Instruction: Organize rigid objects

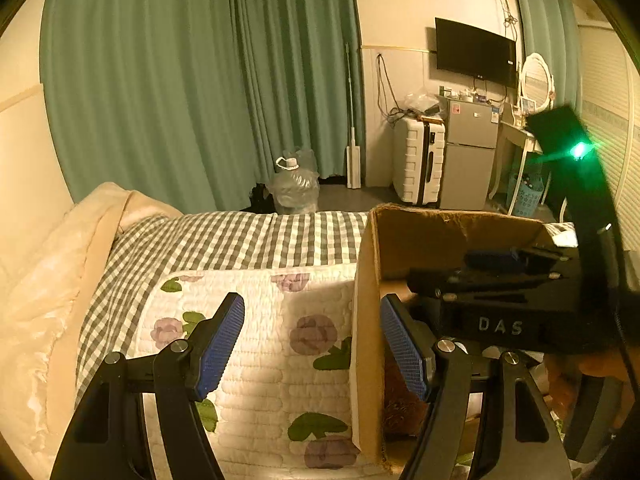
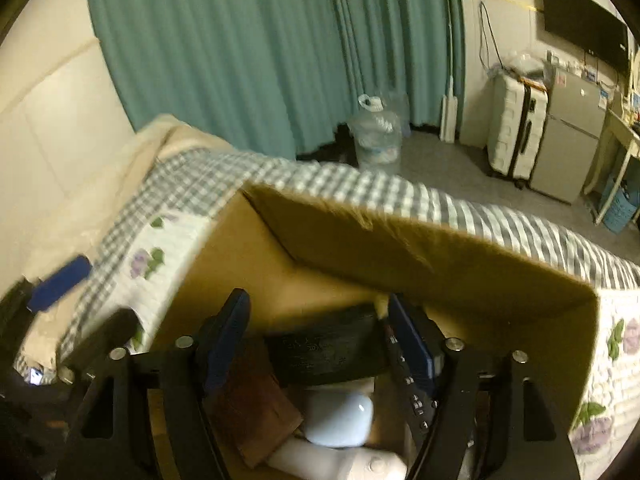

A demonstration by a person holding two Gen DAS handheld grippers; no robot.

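Observation:
A cardboard box (image 1: pixel 420 236) stands on the bed, also in the right wrist view (image 2: pixel 400 248). My left gripper (image 1: pixel 312 348) is open and empty, its fingers straddling the box's left wall. My right gripper (image 2: pixel 316 336) is open over the box's inside; it shows in the left wrist view (image 1: pixel 500 276) above the box. Inside lie a black flat device (image 2: pixel 328 348), a brown wallet-like block (image 2: pixel 252 408), a pale blue rounded object (image 2: pixel 340 420), a white object (image 2: pixel 344 462) and a black remote (image 2: pixel 408 384) next to the right finger.
The bed has a floral quilt (image 1: pixel 260 344), a checked cover (image 1: pixel 224 240) and a beige duvet (image 1: pixel 44 288) on the left. Beyond are green curtains (image 1: pixel 192 80), a water jug (image 1: pixel 294 188), a white suitcase (image 1: pixel 418 160) and a small fridge (image 1: pixel 468 152).

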